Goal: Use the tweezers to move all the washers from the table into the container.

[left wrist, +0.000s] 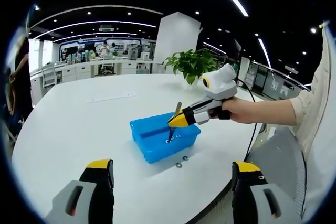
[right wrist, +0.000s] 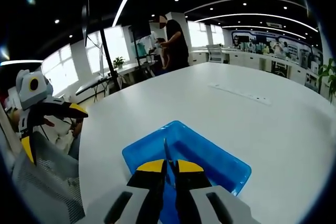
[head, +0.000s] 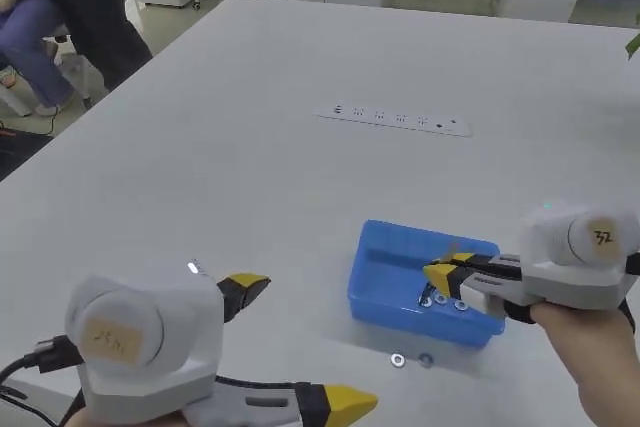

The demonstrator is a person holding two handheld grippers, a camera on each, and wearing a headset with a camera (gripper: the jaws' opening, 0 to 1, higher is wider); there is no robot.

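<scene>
Over container (right wrist: 210,162) | right hand-held gripper (right wrist: 170,169) clamps tweezers (right wrist: 166,153) | tip load unclear

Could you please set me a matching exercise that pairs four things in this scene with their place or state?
Things:
1. left gripper
2. right gripper
3. two loose washers
4. power strip

Place or state:
A. lying far across the table
B. shut on tweezers over the blue container
C. open, holding nothing
D. on the table, just outside the container's near wall

Pairs: 1-C, 2-B, 3-D, 4-A
</scene>
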